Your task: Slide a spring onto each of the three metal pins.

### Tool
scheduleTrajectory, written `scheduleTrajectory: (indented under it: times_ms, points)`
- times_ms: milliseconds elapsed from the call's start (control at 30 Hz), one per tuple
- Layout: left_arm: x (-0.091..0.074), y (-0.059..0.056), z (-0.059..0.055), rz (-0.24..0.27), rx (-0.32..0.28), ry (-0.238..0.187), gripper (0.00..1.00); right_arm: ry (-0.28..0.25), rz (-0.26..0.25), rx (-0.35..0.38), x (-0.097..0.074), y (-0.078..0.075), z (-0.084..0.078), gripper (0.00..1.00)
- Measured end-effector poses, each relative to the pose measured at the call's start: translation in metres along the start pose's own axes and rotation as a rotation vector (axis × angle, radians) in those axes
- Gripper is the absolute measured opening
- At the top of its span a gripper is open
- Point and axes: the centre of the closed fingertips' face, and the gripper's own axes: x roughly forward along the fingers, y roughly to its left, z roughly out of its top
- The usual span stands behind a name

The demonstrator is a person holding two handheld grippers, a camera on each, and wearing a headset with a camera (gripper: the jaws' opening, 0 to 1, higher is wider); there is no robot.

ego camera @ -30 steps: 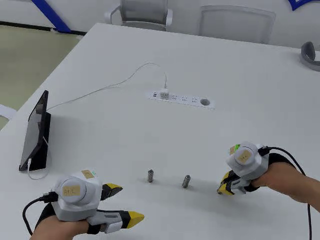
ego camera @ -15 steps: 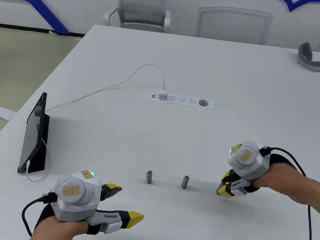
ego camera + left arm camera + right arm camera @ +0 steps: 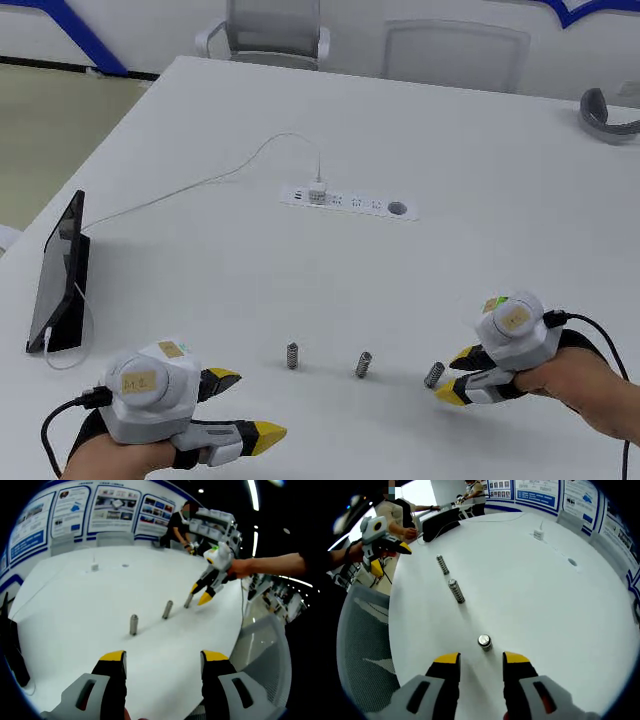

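White surface (image 3: 400, 120), near edge: row of three metal pins (image 3: 363, 364). Right gripper (image 3: 453, 376) level, jaws slightly parted, empty, just beside rightmost pin (image 3: 433, 375). Left gripper (image 3: 250, 405) low, jaws wide, empty.

Obstacles: three pins (image 3: 363, 364) in a row | free: we see bare bench (image 3: 230, 290) around them, up to power strip (image 3: 345, 201).

Nothing is readable: the stickers (image 3: 141, 381) on the left hand-held gripper (image 3: 250, 405) and right hand-held gripper (image 3: 456, 374), and the wall posters (image 3: 115, 505), are too blurred.
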Motion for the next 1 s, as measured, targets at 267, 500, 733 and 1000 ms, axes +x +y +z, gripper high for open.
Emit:
scheduleTrajectory:
  times_ms: [267, 500, 733, 1000]
  points:
    - [0.001, 0.0, 0.002, -0.001, -0.002, -0.004, 0.61, -0.168, -0.055, 0.174, -0.008, -0.001, 0.008, 0.45]
    - [0.002, 0.001, 0.005, 0.006, -0.004, -0.01, 0.61, -0.257, -0.05, 0.292, -0.011, 0.008, 0.008, 0.54]
    - [0.005, -0.001, 0.005, 0.005, -0.002, -0.008, 0.63, -0.302, -0.054, 0.326, -0.011, 0.02, 0.008, 0.62]
    - [0.007, 0.001, 0.006, 0.01, -0.006, -0.007, 0.65, -0.336, -0.074, 0.331, -0.017, 0.03, 0.009, 0.71]
